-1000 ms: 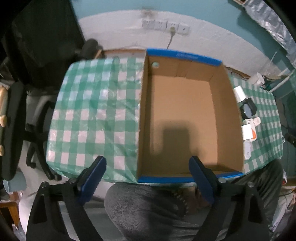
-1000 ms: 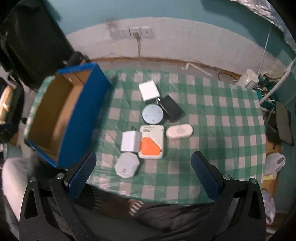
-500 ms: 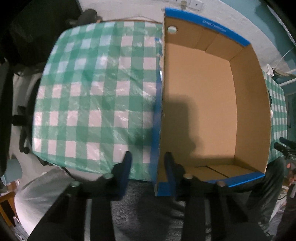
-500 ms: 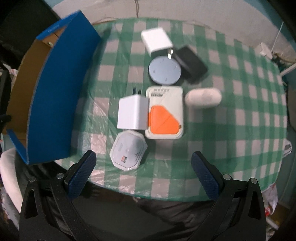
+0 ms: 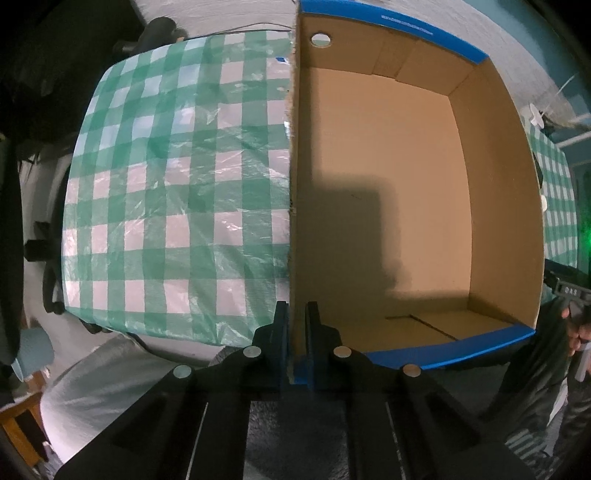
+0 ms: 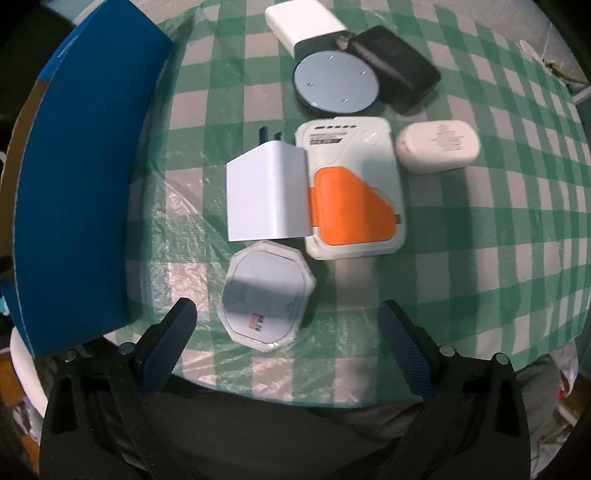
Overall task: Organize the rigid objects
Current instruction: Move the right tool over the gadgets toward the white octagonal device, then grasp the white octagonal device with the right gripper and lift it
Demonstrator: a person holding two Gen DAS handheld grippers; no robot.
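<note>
Box wall between left tool pads

Box: cardboard box, blue outside, open-topped, upright, empty (shadowed floor).
Cluster: white charger touching white-and-orange case; octagonal puck just beside.
Farther: grey disc, black block, white block, oval case.

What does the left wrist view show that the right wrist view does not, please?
Only the left wrist view shows the cardboard box's bare inside, with the left gripper shut on its near wall. Only the right wrist view shows the items: white charger, orange-and-white case, octagonal packet, and the right gripper, closing on nothing yet. Both show the box and checked tablecloth.
</note>
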